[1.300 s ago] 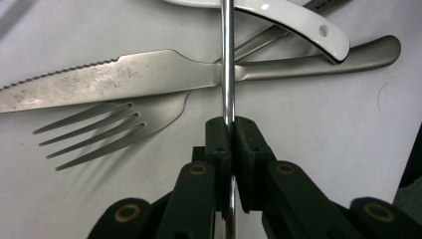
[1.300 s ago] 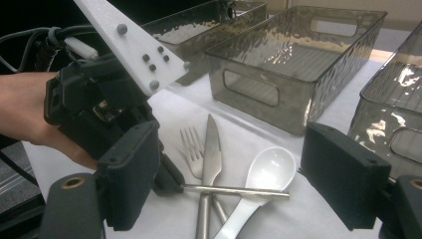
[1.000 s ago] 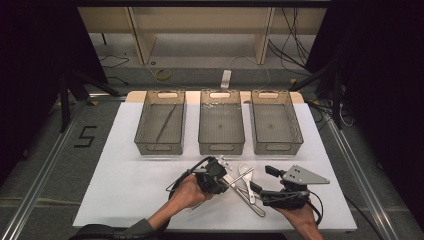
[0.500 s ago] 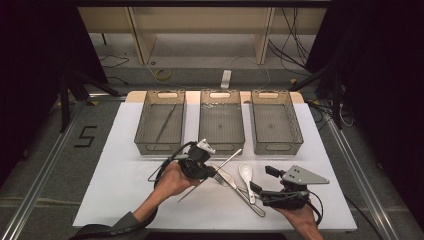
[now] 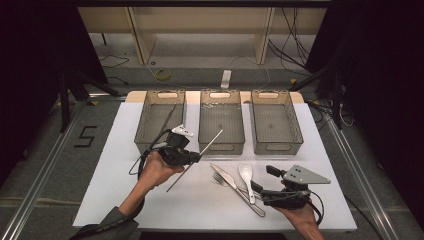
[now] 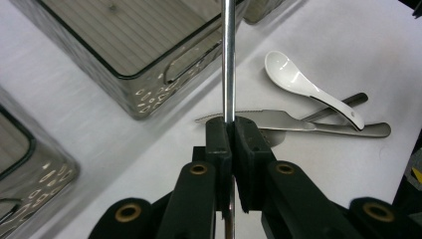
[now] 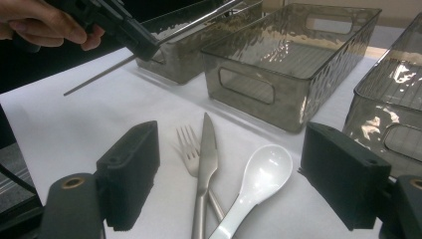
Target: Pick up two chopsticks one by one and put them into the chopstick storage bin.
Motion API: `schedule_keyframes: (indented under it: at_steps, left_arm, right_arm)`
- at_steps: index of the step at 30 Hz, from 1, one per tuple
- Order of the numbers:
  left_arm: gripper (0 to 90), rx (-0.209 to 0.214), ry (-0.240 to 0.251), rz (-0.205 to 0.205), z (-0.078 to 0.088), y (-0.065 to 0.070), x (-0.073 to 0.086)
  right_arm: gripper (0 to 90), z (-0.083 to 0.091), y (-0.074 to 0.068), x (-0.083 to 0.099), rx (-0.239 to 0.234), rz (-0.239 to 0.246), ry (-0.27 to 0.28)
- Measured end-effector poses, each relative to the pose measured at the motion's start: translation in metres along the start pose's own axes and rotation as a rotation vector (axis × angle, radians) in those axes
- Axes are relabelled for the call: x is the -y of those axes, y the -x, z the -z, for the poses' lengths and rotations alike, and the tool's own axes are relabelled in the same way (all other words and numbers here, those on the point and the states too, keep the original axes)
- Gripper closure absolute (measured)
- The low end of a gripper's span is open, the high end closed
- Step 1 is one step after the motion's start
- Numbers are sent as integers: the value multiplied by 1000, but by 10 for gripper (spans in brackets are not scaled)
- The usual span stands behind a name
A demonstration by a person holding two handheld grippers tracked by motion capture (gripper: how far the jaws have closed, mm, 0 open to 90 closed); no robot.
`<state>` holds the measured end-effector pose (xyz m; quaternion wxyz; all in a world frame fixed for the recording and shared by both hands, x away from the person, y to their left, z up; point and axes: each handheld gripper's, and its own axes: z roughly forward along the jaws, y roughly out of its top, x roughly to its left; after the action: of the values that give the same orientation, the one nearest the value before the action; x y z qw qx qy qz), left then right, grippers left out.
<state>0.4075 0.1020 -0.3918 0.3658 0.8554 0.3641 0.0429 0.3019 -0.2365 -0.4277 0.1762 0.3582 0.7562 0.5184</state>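
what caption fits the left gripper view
Left gripper clamps a metal chopstick above knife and white spoon.

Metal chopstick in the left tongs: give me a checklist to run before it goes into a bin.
1. Grip: left tongs shut on the metal chopstick, held near its middle. Ok.
2. Chopstick clear of the table: lifted, both ends free. Ok.
3. Left bin already holds a long thin utensil, probably its mate; match cannot tell.
4. Middle bin looks empty. Ok.
5. Right tongs open, parked by the knife, fork and white spoon, out of the path. Ok.
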Motion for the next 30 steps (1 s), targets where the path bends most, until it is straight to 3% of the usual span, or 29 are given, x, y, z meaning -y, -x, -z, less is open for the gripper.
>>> schedule_keyframes:
  at_steps: [6,11,15,30]
  left_arm:
    - [851,-48,37,12,14,-16,-4]
    - [851,-82,90,63,29,-37,-7]
    - [851,-97,108,78,35,-47,-10]
    - [851,-208,198,121,60,-86,-40]
  right_arm:
    - [242,-2,-1,1,-2,3,-7]
    - [242,-1,0,1,0,-1,-6]
    - [242,-1,0,1,1,-2,-5]
    - [241,0,0,1,-4,-6,-2]
